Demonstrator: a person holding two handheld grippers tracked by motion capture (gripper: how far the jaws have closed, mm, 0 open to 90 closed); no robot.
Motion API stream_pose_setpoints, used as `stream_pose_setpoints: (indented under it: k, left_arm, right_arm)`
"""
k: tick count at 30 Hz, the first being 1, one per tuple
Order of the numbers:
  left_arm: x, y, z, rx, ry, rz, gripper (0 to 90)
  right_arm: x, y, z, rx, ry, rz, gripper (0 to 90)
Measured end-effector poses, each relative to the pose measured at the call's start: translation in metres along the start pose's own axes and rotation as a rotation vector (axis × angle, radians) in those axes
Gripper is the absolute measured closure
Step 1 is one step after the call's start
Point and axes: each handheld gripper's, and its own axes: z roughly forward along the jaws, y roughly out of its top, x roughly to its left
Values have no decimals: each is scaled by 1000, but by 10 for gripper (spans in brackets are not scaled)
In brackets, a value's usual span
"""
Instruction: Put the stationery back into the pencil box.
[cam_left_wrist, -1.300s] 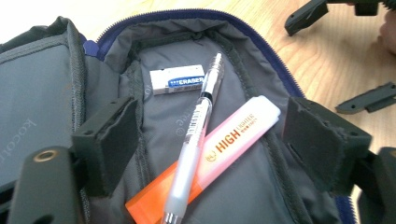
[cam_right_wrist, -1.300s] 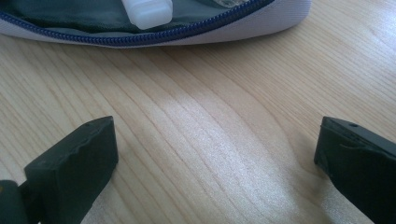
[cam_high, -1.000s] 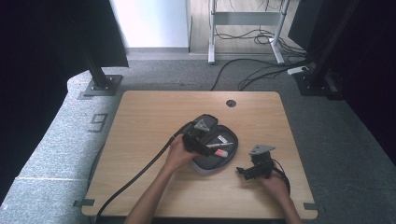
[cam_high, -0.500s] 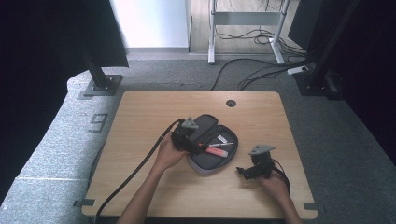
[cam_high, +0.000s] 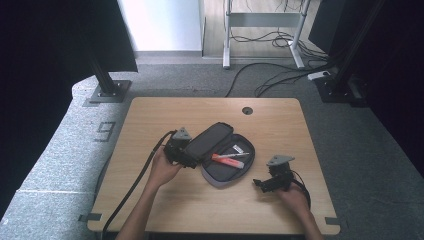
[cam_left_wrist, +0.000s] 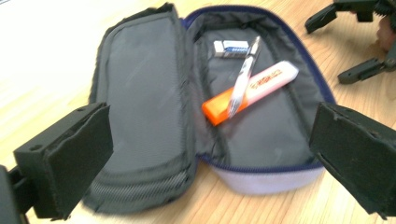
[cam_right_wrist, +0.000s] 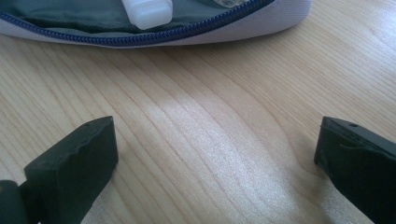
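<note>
An open grey pencil case (cam_high: 219, 173) with a blue zipper lies mid-table, its lid (cam_left_wrist: 140, 102) folded out flat to the left. Inside rest an orange-and-white highlighter (cam_left_wrist: 261, 84), a slim pen (cam_left_wrist: 243, 79) lying across it and a small eraser (cam_left_wrist: 231, 46). My left gripper (cam_high: 189, 159) sits at the lid's left edge, open wide and holding nothing; its own view faces the case (cam_left_wrist: 266, 179) between its pads (cam_left_wrist: 70, 154). My right gripper (cam_high: 262, 184) rests open on the wood just right of the case, whose zipper rim (cam_right_wrist: 154, 37) crosses the top of its view.
The wooden table (cam_high: 150, 200) has a round cable hole (cam_high: 247, 110) at its far edge. A thick black cable (cam_high: 135, 185) trails from the left gripper off the near edge. Stand bases (cam_high: 107, 92) and loose cables (cam_high: 280, 75) lie on the floor beyond.
My left gripper has drawn back leftwards from over the case to its left edge, and the lid now lies folded open. The right gripper has stayed put.
</note>
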Motion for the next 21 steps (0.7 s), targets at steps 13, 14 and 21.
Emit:
stream_pose_setpoints:
  k: [13,14,21]
  left_arm:
    - [13,-44,-17,-31,36,-77,0]
    - [13,-44,-17,-31,36,-77,0]
    - [18,-64,-18,-21,54,-95,0]
  right_arm:
    - [0,0,0,1,1,0,0]
    - [0,0,0,1,1,0,0]
    - [0,0,0,1,1,-1,0]
